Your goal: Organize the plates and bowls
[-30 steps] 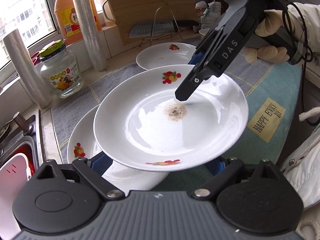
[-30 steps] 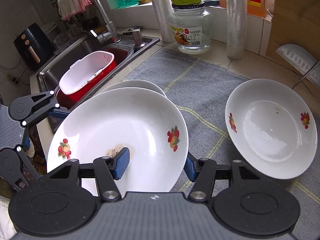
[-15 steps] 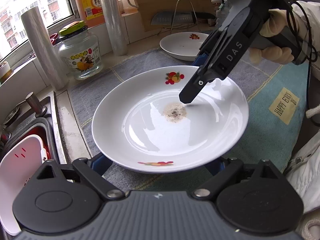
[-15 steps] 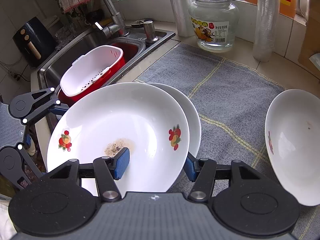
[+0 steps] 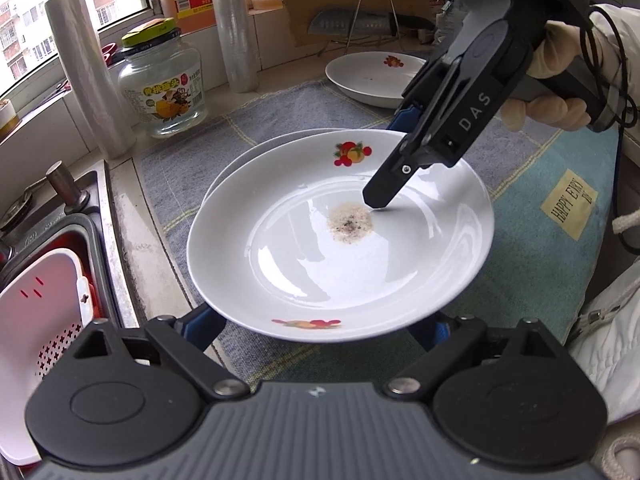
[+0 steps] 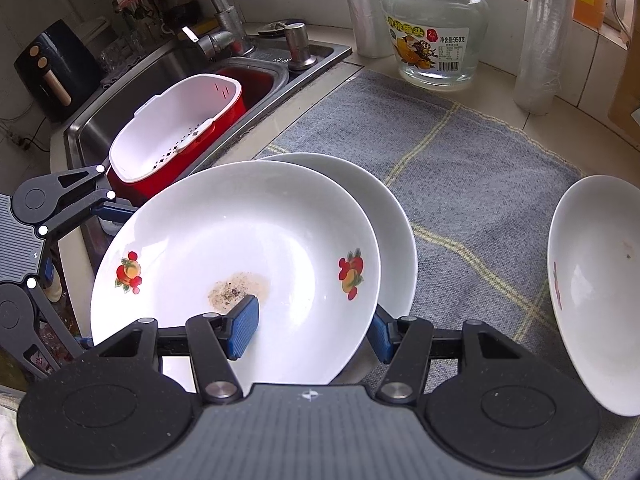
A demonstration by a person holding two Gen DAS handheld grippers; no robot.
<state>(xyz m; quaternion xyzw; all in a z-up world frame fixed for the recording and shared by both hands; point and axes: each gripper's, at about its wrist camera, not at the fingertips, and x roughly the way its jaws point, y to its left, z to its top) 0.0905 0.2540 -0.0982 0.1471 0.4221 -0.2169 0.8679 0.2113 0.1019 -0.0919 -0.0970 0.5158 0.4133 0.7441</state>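
A white plate with fruit prints and a brown stain (image 5: 340, 236) (image 6: 240, 256) is held above a second white plate (image 5: 256, 148) (image 6: 388, 216) on the grey mat. My right gripper (image 6: 312, 328) is shut on the stained plate's rim, one blue finger (image 6: 242, 326) inside it and one under it. My left gripper (image 5: 320, 332) stands open, its blue fingers under the plate's near edge, spread wide. A third white plate (image 5: 372, 76) (image 6: 596, 292) lies on the mat further right.
A sink (image 6: 168, 64) with a red and white colander (image 6: 176, 132) (image 5: 36, 320) lies left of the mat. A glass jar (image 5: 162, 80) (image 6: 434, 28), plastic-wrap rolls (image 5: 234, 24), an oil bottle, a cutting board and a knife rack stand along the wall.
The stained plate, held by the right gripper, has shifted relative to the plate below, which now shows behind it. Both cameras have swung toward the sink side.
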